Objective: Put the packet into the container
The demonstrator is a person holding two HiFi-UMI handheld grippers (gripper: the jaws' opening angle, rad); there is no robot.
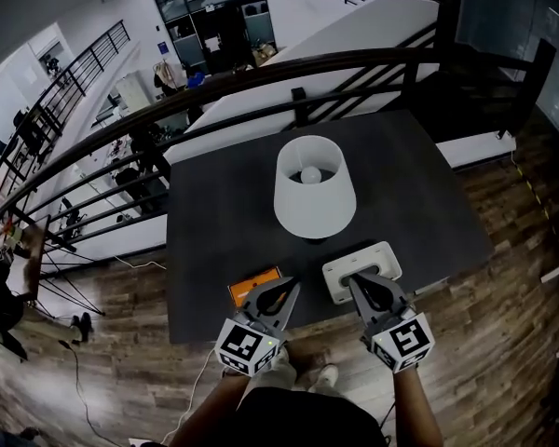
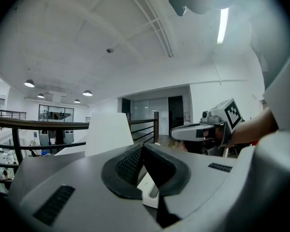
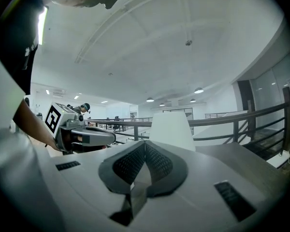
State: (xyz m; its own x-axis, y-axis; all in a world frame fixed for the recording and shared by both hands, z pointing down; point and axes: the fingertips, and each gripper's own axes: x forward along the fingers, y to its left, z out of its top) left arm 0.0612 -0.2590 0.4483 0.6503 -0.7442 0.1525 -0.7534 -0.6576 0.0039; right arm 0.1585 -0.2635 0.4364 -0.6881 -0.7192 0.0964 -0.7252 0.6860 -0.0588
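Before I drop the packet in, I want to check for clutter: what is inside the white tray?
The white tray shows a shallow recess with nothing visible in it. The right gripper hangs over most of it, so the rest is hidden.

A strip lamp [image 2: 223, 25] and round ceiling lamps [image 3: 198, 90] give bright, even light. Fisheye bending grows toward every view's dark corners.
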